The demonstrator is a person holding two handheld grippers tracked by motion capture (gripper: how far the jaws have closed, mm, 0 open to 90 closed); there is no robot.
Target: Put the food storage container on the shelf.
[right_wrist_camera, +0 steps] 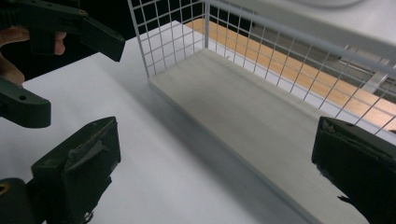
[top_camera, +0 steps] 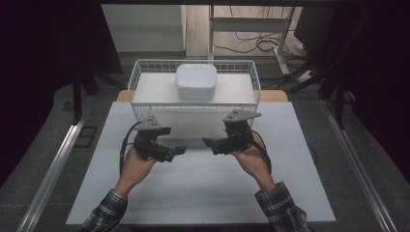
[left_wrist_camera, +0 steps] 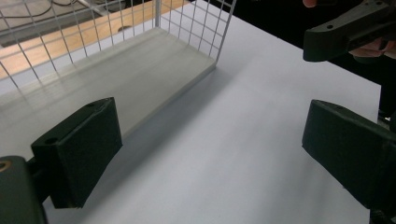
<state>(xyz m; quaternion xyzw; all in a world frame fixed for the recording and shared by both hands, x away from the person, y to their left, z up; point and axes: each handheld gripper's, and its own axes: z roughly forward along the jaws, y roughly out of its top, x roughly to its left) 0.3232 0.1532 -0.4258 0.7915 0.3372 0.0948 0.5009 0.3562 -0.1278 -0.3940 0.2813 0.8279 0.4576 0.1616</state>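
On the desk [top_camera: 203,193], a white wire basket [top_camera: 138,77] stands at the far edge, about midway between the left and right sides. A white lidded box [top_camera: 196,81] sits in the basket, on its pale floor, near the back wall and roughly centred. Both grippers hang over the middle of the desk, just in front of the basket and apart from it. The left gripper [top_camera: 178,151] is held in the left hand [top_camera: 135,162], its fingers pointing right toward the other gripper. In the left gripper view its fingers [left_wrist_camera: 81,149] stand wide apart with nothing between them but bare desk; the basket's near corner lies ahead and to the left. The right gripper [top_camera: 208,143] is held in the right hand [top_camera: 249,159], its fingers pointing left. In the right gripper view its fingers [right_wrist_camera: 79,163] are likewise spread wide and hold nothing, and the basket's front wall runs between them farther off. The two grippers' tips face each other, near but not touching. The box seems shut, though the high view is too soft to be sure.
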